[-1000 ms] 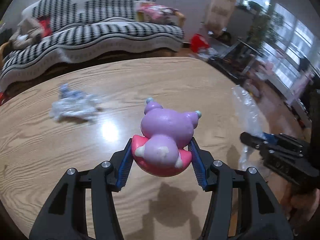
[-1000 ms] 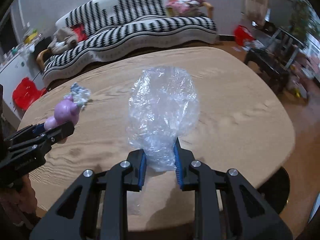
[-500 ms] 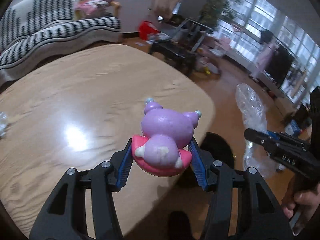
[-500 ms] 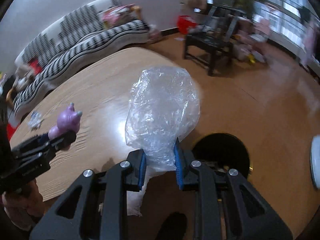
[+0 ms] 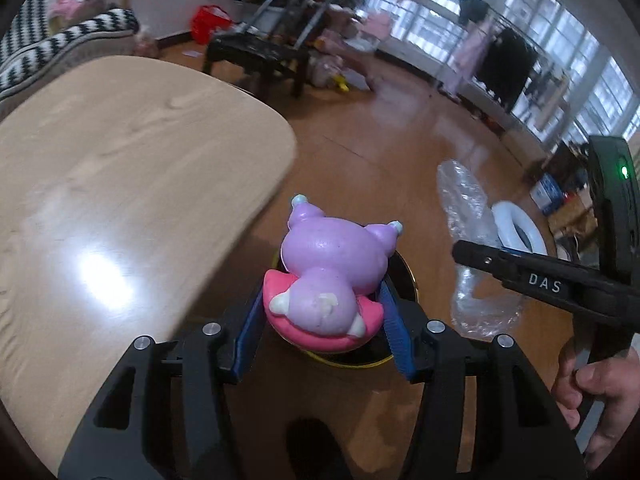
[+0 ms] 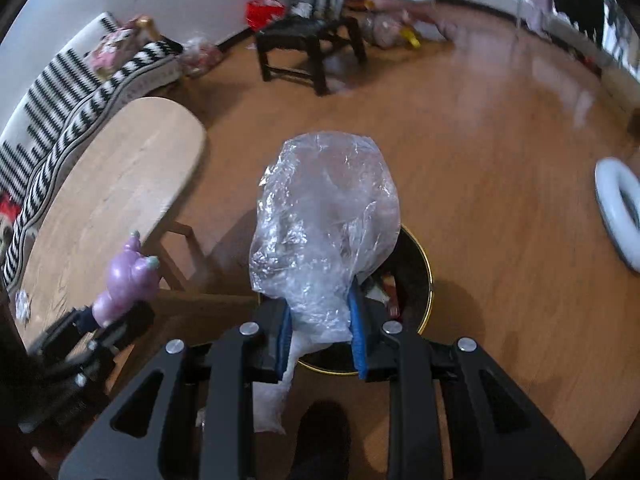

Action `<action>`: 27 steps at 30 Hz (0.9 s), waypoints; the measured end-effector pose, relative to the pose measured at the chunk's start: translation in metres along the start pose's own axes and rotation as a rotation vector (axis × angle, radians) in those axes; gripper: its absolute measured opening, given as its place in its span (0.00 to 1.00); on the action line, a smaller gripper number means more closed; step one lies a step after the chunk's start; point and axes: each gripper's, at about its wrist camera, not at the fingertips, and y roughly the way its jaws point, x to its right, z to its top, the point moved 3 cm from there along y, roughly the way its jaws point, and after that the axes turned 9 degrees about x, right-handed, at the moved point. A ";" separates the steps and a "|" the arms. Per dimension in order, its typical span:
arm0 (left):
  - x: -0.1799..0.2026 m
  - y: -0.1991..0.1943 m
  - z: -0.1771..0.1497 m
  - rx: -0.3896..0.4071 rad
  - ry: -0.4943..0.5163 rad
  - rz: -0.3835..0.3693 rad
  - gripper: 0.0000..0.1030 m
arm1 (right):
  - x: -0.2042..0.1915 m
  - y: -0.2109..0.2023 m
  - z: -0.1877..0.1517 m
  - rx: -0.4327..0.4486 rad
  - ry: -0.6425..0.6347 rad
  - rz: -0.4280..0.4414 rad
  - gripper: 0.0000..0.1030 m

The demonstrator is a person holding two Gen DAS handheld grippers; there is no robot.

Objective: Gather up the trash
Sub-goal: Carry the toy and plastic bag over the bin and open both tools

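My left gripper (image 5: pixel 322 316) is shut on a purple and pink squishy toy (image 5: pixel 332 268), held over a black trash bin with a gold rim (image 5: pixel 404 280) on the floor. My right gripper (image 6: pixel 320 320) is shut on a crumpled clear plastic bag (image 6: pixel 324 216), held above the same bin (image 6: pixel 416 272). The bag also shows in the left wrist view (image 5: pixel 468 216), and the toy in the right wrist view (image 6: pixel 128 276). A small crumpled wrapper (image 6: pixel 22 304) lies on the wooden table (image 6: pixel 112 184).
The table edge (image 5: pixel 256 184) is to the left of the bin. A white ring (image 6: pixel 616 216) lies on the floor to the right. A dark stool (image 6: pixel 308 40) and a striped sofa (image 6: pixel 80 80) stand further back.
Both grippers swung right, off the table and out over the floor, carrying the toy and the bag. The bin has come into view beneath them.
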 end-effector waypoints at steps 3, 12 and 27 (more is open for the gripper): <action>0.005 0.022 -0.002 -0.026 0.000 -0.007 0.52 | 0.003 0.008 0.001 -0.008 0.007 -0.002 0.24; 0.017 0.053 0.006 -0.041 -0.020 -0.049 0.52 | 0.001 0.013 0.007 -0.011 0.006 -0.012 0.24; 0.022 0.082 0.007 -0.069 0.003 -0.060 0.71 | 0.010 0.014 0.006 0.002 0.034 -0.052 0.59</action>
